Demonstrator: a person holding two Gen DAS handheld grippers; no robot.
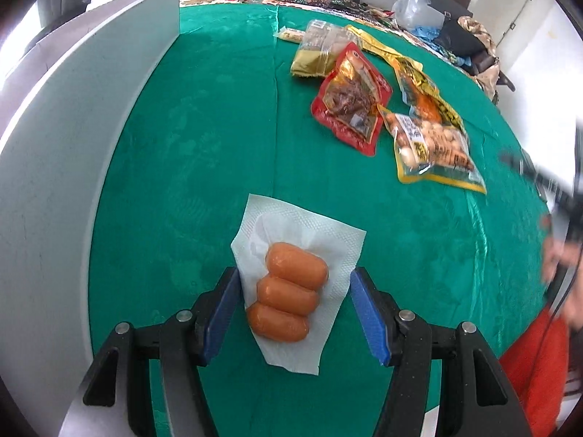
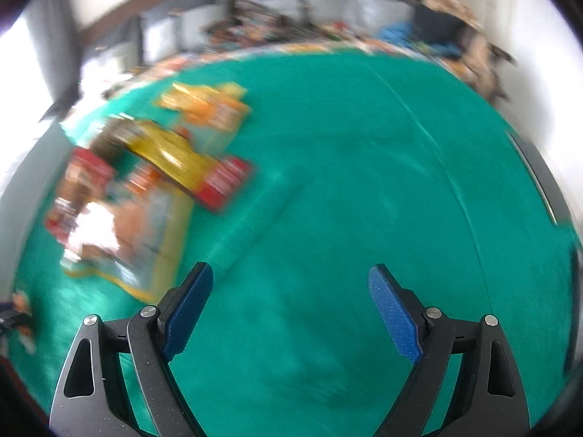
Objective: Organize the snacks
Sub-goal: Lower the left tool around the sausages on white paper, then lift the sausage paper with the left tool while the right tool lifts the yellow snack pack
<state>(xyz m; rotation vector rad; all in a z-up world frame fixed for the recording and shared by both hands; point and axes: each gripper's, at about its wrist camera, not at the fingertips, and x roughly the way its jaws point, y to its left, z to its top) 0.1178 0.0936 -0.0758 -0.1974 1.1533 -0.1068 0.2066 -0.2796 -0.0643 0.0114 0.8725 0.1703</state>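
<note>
Snacks lie on the green surface [image 1: 218,127]. A white sausage pack [image 1: 291,287], three sausages side by side in it, sits between the blue pads [image 1: 222,313] of the left tool [image 1: 295,309]. The left pad touches the pack's edge, while the right pad stands just clear of it, so the jaws sit at middling width and do not grip the pack.

Toward the far right corner, a loose heap of packets overlaps: a red packet [image 1: 351,100], a yellow packet of pale round pieces [image 1: 433,149] beside it, a gold packet [image 1: 315,52] behind, and another yellow one [image 1: 419,80] to the right. A white panel [image 1: 73,127] stands along the left edge.

In the right wrist view, heavily blurred, the right tool [image 2: 291,309] hangs wide over bare cloth with nothing between its pads, the packet heap [image 2: 145,182] off to its left.
</note>
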